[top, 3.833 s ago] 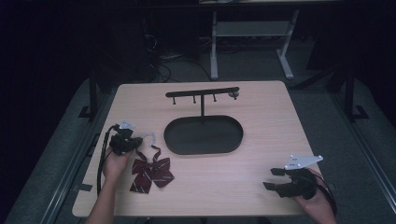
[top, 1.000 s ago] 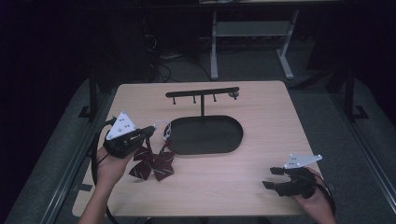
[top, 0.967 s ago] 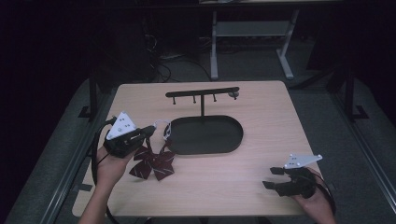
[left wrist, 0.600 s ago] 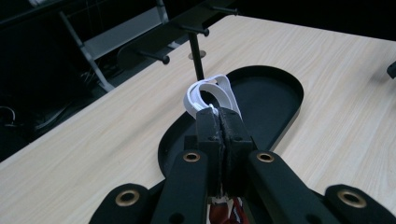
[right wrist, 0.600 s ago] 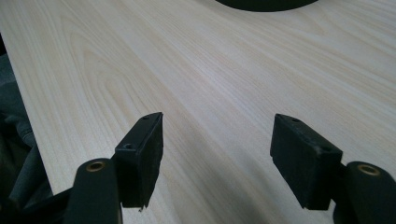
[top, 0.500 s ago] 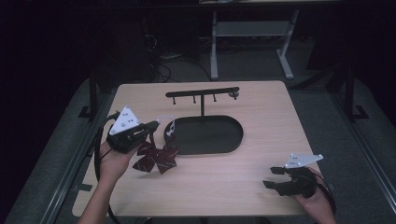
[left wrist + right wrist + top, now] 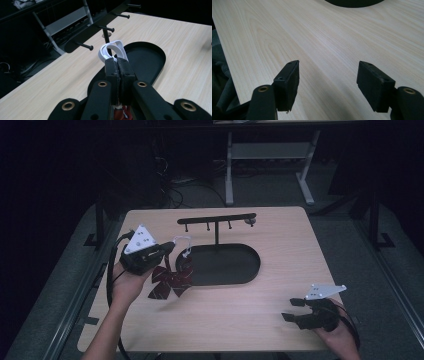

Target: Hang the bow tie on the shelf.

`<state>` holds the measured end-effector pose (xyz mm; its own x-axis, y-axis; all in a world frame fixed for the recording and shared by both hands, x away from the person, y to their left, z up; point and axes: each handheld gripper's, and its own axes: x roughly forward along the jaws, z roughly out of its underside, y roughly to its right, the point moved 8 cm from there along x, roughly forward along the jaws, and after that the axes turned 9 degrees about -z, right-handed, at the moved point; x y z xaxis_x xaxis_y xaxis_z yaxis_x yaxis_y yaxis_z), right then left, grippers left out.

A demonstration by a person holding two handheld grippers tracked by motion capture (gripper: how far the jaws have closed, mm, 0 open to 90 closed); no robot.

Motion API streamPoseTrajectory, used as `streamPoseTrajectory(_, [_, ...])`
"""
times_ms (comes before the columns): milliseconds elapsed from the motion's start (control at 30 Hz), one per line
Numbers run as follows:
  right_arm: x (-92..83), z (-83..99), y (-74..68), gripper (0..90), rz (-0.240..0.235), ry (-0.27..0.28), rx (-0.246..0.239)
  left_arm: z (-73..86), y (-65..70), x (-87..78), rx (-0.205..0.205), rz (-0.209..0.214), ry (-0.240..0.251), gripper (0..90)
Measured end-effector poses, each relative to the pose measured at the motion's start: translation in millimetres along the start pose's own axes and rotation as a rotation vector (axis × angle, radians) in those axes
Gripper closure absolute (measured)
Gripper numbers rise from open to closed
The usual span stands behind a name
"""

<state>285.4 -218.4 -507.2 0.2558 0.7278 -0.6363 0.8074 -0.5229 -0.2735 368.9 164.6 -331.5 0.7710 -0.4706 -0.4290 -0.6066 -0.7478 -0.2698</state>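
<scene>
Left of centre frame, my left gripper (image 7: 167,249) pinches the bow tie's white strap (image 7: 111,49), the bow tie (image 7: 170,279) lifted but unhung from the rack (image 7: 216,218); my right gripper (image 7: 296,309) idles agape, lower right.

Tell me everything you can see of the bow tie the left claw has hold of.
The bow tie is dark red fabric with a faint pattern, its wings spread and hanging tilted under the left claw, by the left end of the black oval tray. Its white strap loop is pinched between the shut jaws and sticks out past their tips, toward the pegged hanger bar. A sliver of red shows below the jaws. Whether its lower wing touches the table is unclear.
</scene>
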Motion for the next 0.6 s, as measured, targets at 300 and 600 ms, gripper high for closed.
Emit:
streamPoseTrajectory(300, [-0.1, 0.0, -0.2, 34.1, 0.000, -0.004, 0.001, -5.7, -6.0, 8.8, 0.000, -0.009, -0.008, 88.5])
streamPoseTrajectory(600, [-0.2, -0.2, 0.0, 34.1, 0.000, -0.004, 0.000, -11.4, -10.9, 17.9, 0.007, -0.015, -0.015, 88.5])
